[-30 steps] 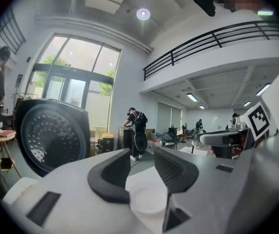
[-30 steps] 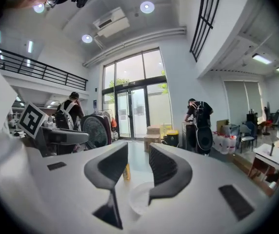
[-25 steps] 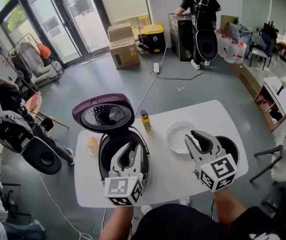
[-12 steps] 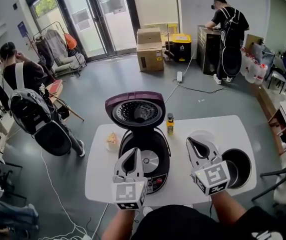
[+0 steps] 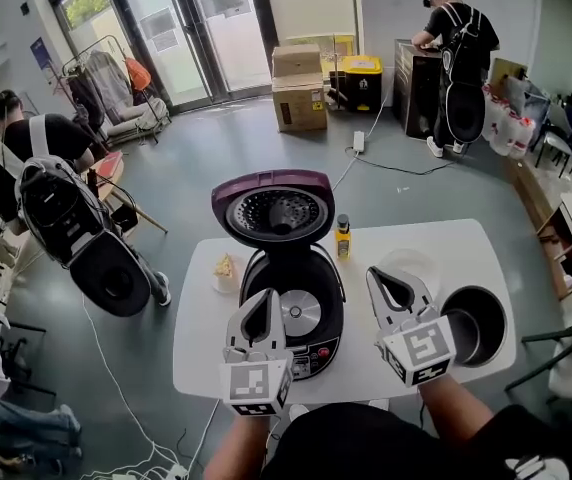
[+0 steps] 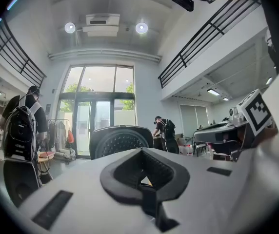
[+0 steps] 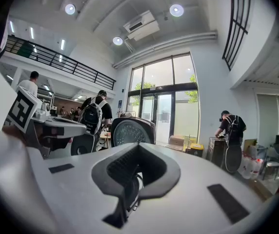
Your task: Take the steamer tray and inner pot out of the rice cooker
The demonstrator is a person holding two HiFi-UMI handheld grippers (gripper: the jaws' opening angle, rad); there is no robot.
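The rice cooker (image 5: 318, 348) has a glossy dark plastic body and a glossy plum lid (image 5: 228, 195) whose inner plate looks like dull perforated metal. A bright metal disc (image 5: 300, 313) shines in its well. The inner pot (image 5: 478, 322) looks dark and matt inside, and the steamer tray (image 5: 408, 265) is pale smooth plastic. The table (image 5: 201, 348) is smooth matt white. The left gripper (image 5: 265, 303) and right gripper (image 5: 386, 280) have matt white plastic shells with black ribbed pads (image 6: 158, 170). The boxes (image 5: 299, 88) are plain brown cardboard.
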